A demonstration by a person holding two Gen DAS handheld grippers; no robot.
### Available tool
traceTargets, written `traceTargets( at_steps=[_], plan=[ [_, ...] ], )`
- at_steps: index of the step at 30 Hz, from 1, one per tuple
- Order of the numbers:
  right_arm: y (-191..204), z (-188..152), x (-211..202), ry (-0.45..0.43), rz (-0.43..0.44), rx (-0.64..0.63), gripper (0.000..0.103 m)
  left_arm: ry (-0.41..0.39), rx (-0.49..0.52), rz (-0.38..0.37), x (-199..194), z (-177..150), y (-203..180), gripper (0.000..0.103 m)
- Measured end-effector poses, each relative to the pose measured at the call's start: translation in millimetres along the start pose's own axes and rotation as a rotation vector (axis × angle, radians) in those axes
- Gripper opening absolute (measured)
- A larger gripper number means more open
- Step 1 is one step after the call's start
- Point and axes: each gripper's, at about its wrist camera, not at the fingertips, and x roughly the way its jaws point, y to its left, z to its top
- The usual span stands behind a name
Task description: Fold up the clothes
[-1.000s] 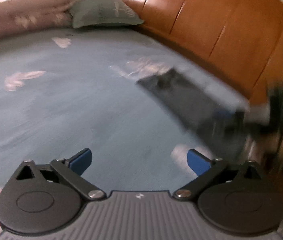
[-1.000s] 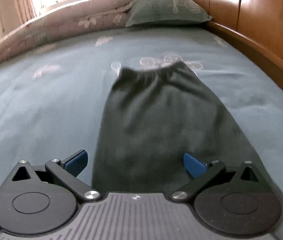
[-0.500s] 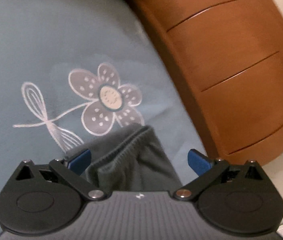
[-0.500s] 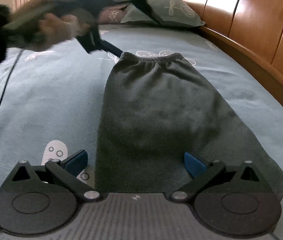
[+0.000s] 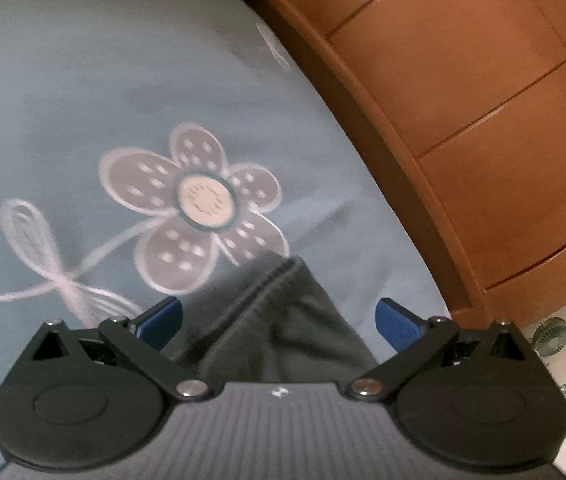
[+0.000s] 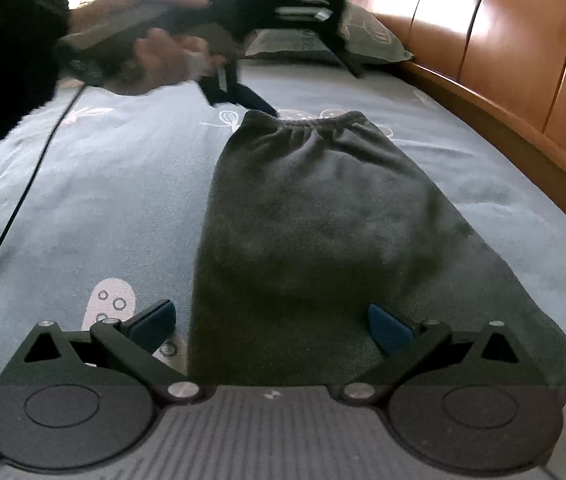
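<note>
One dark grey garment [image 6: 323, 232] flat on bed [image 6: 103, 184], near wooden headboard [image 6: 523, 60]; open sheet to its left. My left gripper [image 5: 279, 316] at waistband corner, right gripper [image 6: 271, 320] at hem: both fingers spread wide, gripping nothing.

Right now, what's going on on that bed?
A person is folding a dark grey garment laid flat on the blue flowered bedsheet. The left gripper, open, sits at the gathered waistband corner at the far end, near the wooden bed frame. The right gripper, also open, straddles the garment's near end. Neither has closed on the fabric, so no fold has begun.
</note>
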Motion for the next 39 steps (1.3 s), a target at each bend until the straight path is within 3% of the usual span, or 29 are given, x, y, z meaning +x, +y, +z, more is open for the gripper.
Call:
traceTargets(
  at_steps=[2, 5, 8, 10, 14, 17, 21, 24, 28, 32, 34, 35, 38, 39],
  plan=[
    [1, -1, -1, 0.001, -0.003, -0.015, 0.103, 0.011, 0.001, 0.038, 13, -2, 2, 0.102],
    [-1, 0, -2, 0.007, -0.002, -0.015, 0.103, -0.045, 0.036, 0.084, 4, -9, -2, 0.102],
    [-2, 2, -6, 0.017, 0.002, -0.009, 0.103, -0.129, 0.226, 0.224, -22, -24, -30, 0.102],
    [-4, 3, -11, 0.022, 0.004, -0.003, 0.103, -0.18, 0.359, 0.278, -43, -41, -50, 0.102],
    [-16, 1, -36, -0.051, -0.031, 0.041, 0.103, -0.279, 0.512, 0.344, -85, -88, -74, 0.102],
    [-39, -5, -56, -0.125, -0.084, 0.124, 0.103, -0.34, 0.533, 0.337, -115, -134, -73, 0.102],
    [-83, -22, -49, -0.078, -0.192, 0.241, 0.103, -0.378, 0.523, 0.336, -141, -189, -73, 0.102],
    [-101, -32, -60, -0.05, -0.203, 0.329, 0.103, -0.369, 0.516, 0.355, -153, -220, -76, 0.102],
    [-86, -33, -88, -0.158, -0.057, 0.328, 0.103, -0.369, 0.553, 0.423, -159, -249, -77, 0.102],
    [-62, -37, -62, -0.08, -0.011, 0.255, 0.103, -0.367, 0.587, 0.557, -159, -270, -84, 0.102],
    [-53, -41, -55, -0.033, -0.028, 0.257, 0.103, -0.373, 0.603, 0.621, -160, -281, -89, 0.102],
    [-49, -40, -61, -0.052, -0.023, 0.256, 0.103, -0.382, 0.623, 0.644, -160, -286, -92, 0.102],
    [-39, -41, -76, -0.101, 0.051, 0.281, 0.103, -0.389, 0.64, 0.648, -162, -297, -93, 0.102],
    [-35, -41, -72, -0.083, 0.062, 0.268, 0.103, -0.382, 0.628, 0.635, -163, -298, -93, 0.102]
  ],
)
